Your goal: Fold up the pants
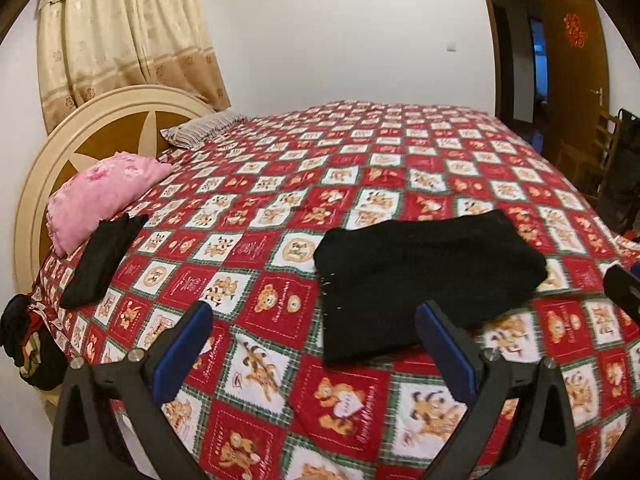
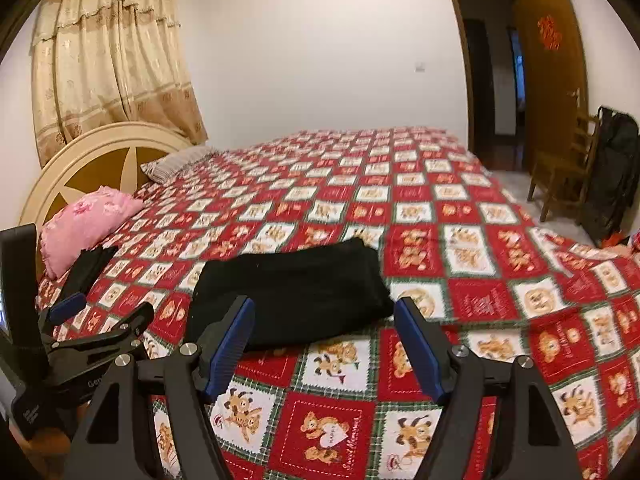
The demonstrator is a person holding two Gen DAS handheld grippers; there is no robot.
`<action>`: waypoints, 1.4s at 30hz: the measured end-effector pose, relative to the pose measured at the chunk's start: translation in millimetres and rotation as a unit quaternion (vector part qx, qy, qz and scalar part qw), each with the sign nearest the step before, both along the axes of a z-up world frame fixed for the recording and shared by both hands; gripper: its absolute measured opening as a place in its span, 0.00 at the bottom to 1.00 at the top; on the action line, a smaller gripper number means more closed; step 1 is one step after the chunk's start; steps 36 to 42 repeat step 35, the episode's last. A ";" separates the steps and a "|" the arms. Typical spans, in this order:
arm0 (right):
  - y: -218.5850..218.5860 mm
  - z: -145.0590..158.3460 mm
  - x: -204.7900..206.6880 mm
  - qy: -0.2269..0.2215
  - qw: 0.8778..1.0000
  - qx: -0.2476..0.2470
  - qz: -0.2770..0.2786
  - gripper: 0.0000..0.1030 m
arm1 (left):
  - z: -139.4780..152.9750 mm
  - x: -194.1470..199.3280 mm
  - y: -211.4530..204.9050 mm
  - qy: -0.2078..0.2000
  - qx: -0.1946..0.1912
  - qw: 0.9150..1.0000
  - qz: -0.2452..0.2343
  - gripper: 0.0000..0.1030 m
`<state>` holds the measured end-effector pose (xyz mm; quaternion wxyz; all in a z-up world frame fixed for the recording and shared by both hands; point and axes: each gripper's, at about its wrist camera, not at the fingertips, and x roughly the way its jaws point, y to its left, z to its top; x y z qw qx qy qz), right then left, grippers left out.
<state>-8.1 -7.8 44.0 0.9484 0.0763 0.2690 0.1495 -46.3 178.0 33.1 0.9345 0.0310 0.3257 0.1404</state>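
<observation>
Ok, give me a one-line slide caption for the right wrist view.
Right gripper hangs open above the bear-print bedspread, with the folded black pants lying flat beyond it.

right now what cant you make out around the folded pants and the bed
- Near edge of the folded black pants: right wrist view, hidden behind the right gripper fingers.
- Dark bundle by the headboard: left wrist view, cut off at the frame edge.
- Second dark garment: its kind unclear.
</observation>
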 end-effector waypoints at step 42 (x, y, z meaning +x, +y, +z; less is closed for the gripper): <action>-16.9 16.3 -24.4 -0.044 0.998 0.011 -0.048 0.74 | 19.0 -22.0 -24.6 -0.041 0.008 0.999 -0.012 1.00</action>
